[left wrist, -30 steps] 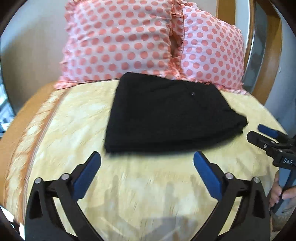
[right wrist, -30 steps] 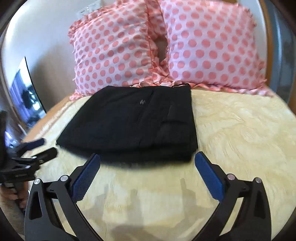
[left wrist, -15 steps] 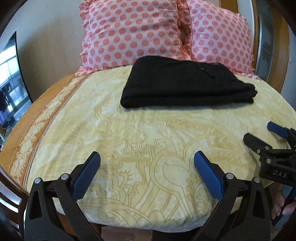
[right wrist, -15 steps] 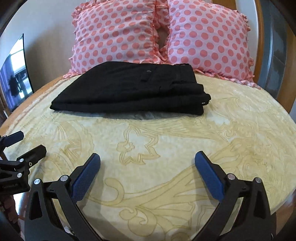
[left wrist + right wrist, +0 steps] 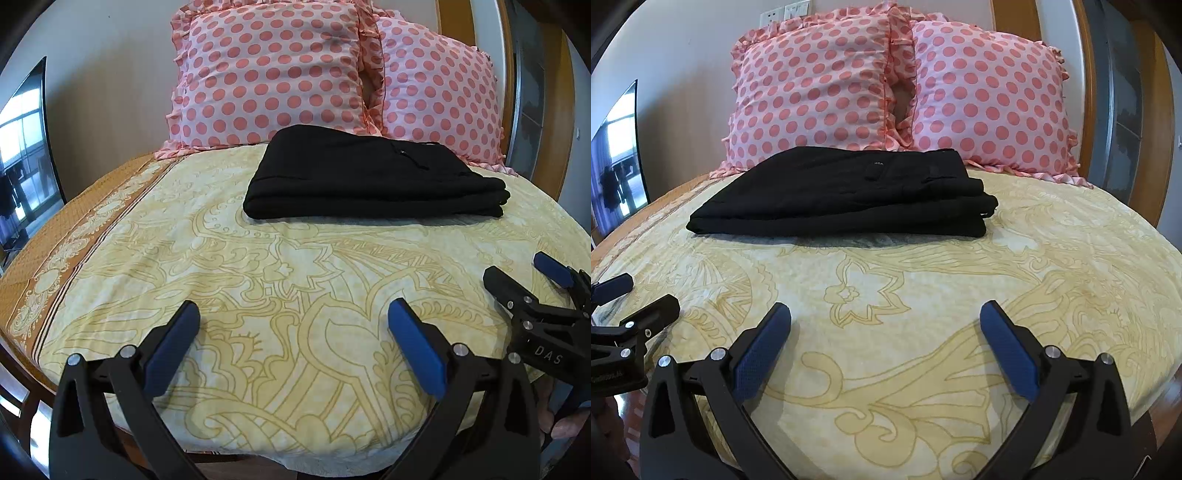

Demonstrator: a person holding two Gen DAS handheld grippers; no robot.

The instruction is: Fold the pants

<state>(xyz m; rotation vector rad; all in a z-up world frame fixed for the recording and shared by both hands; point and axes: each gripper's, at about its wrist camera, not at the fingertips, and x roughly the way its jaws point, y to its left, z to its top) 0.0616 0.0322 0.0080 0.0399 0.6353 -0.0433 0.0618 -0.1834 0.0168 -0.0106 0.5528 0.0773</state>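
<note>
The black pants lie folded in a flat stack on the yellow patterned bedspread, just in front of the pillows; they also show in the right wrist view. My left gripper is open and empty, low over the near end of the bed, well back from the pants. My right gripper is open and empty, equally far back. The right gripper also shows at the right edge of the left wrist view. The left gripper shows at the left edge of the right wrist view.
Two pink polka-dot pillows lean against the wall behind the pants. A wooden headboard frame stands at the right. A dark screen stands left of the bed. The bed's near edge lies just under my grippers.
Both grippers have pulled back from right at the folded pants to the near end of the bed, and stay open. The pants have not moved.
</note>
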